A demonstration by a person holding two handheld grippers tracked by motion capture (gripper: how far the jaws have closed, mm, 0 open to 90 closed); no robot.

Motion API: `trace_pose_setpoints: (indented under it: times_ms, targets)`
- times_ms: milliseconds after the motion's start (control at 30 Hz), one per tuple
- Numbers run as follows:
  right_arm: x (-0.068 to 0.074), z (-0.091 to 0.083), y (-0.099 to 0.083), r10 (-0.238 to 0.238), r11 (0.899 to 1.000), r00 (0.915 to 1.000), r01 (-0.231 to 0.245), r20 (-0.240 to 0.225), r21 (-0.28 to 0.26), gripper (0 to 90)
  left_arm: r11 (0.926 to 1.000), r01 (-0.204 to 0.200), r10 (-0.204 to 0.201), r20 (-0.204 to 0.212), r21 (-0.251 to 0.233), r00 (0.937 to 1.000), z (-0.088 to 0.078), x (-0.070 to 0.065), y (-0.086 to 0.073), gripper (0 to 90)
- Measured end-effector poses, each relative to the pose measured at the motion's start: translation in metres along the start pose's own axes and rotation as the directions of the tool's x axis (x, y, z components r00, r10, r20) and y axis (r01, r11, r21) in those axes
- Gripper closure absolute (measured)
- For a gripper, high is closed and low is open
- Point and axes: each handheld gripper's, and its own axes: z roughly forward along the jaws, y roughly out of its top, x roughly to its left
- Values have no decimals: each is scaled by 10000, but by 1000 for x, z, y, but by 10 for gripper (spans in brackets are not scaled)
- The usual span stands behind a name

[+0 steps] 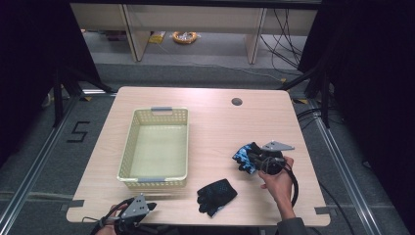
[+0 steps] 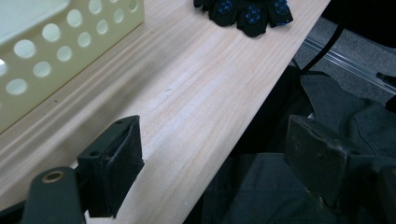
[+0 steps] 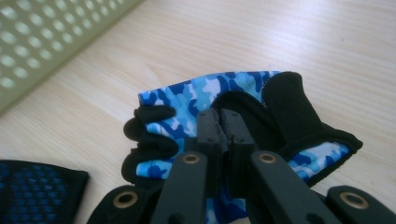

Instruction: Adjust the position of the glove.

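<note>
Blue camouflage glove (image 3: 219, 100) pinched in the right gripper (image 3: 223, 122), lower right of the high view.

Nearest, at the bottom left edge of the high view: left gripper (image 1: 147, 207), jaws wide apart, nothing between, one pad over the table (image 2: 196, 93) rim. Lower centre: black glove (image 1: 216, 195) flat near the front edge. Right of centre: right gripper's jaws closed tight on the camouflage glove's fabric. Farther left: cream basket (image 1: 128, 147). Bare wood beyond toward the far edge.
</note>
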Motion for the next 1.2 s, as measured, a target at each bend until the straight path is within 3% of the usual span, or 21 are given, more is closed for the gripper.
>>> trace_pose_setpoints:
  times_ms: [200, 233, 267, 333, 400, 467, 600, 633, 700, 733, 767, 833, 867, 900, 933, 967, 1033, 1067, 1133, 1167, 1200]
  targets:
    - [17, -13, -2, 331, 9984, 9987, -347, -383, -435, 876, 10000, 31, -31, -12, -27, 10000, -1, 0, 0, 188]
    - [20, -16, -2, 412, 9982, 9978, -435, -526, -422, 876, 9998, -201, 201, -2, 30, 9998, -1, 2, 1, 188]
    - [24, -16, -3, 342, 9968, 9976, -384, -594, -698, 876, 10000, 45, -44, -19, 34, 10000, -1, 1, 0, 188]
    - [35, -19, -4, 322, 9974, 9965, -371, -769, -622, 876, 9986, -449, 450, -61, 263, 9990, -3, 4, 1, 187]
    - [45, -21, -7, 192, 9964, 9959, -263, -880, -800, 876, 9990, -389, 391, -66, 242, 9992, -3, 4, 1, 187]
    - [59, -24, -12, 505, 9965, 9930, -573, -1072, -605, 876, 9987, -443, 445, -78, 251, 9990, -3, 4, 1, 187]
    - [78, -29, -21, 510, 9974, 9893, -574, -1369, -431, 875, 9987, -449, 452, -92, 246, 9989, -3, 4, 1, 185]
    - [78, -29, -24, 113, 9976, 9903, -206, -1384, -665, 875, 9987, -452, 454, -95, 246, 9989, -3, 4, 1, 185]
    - [88, -31, -28, 513, 9966, 9846, -613, -1674, -551, 875, 9989, -392, 394, -106, 240, 9992, -3, 4, 1, 185]
    - [89, -29, -29, 230, 9963, 9849, -368, -1715, -776, 874, 9988, -421, 424, -126, 240, 9990, -2, 4, 1, 185]
    - [92, -30, -30, 296, 9966, 9824, -431, -1845, -697, 874, 9997, -142, 146, -156, 201, 9998, -1, 3, 0, 186]
    - [97, -31, -33, 261, 9975, 9812, -381, -1914, -590, 874, 9996, -160, 164, -164, 233, 9997, -2, 3, 0, 185]
    - [103, -33, -35, 607, 9968, 9794, -696, -1927, -399, 874, 10000, 6, -5, -180, 60, 9998, -1, 2, 0, 185]
    - [103, -32, -36, 399, 9976, 9809, -497, -1905, -472, 874, 9997, 170, -172, -78, -176, 9998, 1, 1, -1, 185]
    - [105, -32, -37, 246, 9973, 9810, -374, -1923, -633, 874, 9999, -158, 159, -149, 47, 9998, -1, 3, 0, 184]
    - [107, -32, -38, 247, 9976, 9793, -372, -2010, -590, 874, 9999, -4, 6, -189, 109, 9998, -1, 2, 0, 185]
    - [112, -31, -39, 80, 9983, 9787, -197, -2054, -550, 874, 9993, -318, 321, -131, 196, 9994, -2, 3, 0, 185]
    - [117, -32, -40, 460, 9976, 9760, -558, -2127, -406, 874, 9992, -366, 367, -39, 163, 9993, -3, 3, 1, 185]
    - [118, -30, -41, -7, 9989, 9773, -94, -2118, -468, 874, 9994, -324, 325, -73, 113, 9994, -2, 3, 1, 185]
    - [120, -28, -42, -1, 9985, 9779, -115, -2089, -542, 874, 9998, -213, 213, -107, 17, 9997, -2, 2, 0, 185]
    - [122, -28, -42, 78, 9982, 9744, -210, -2246, -566, 874, 9987, -461, 464, -129, 225, 9988, -3, 4, 1, 185]
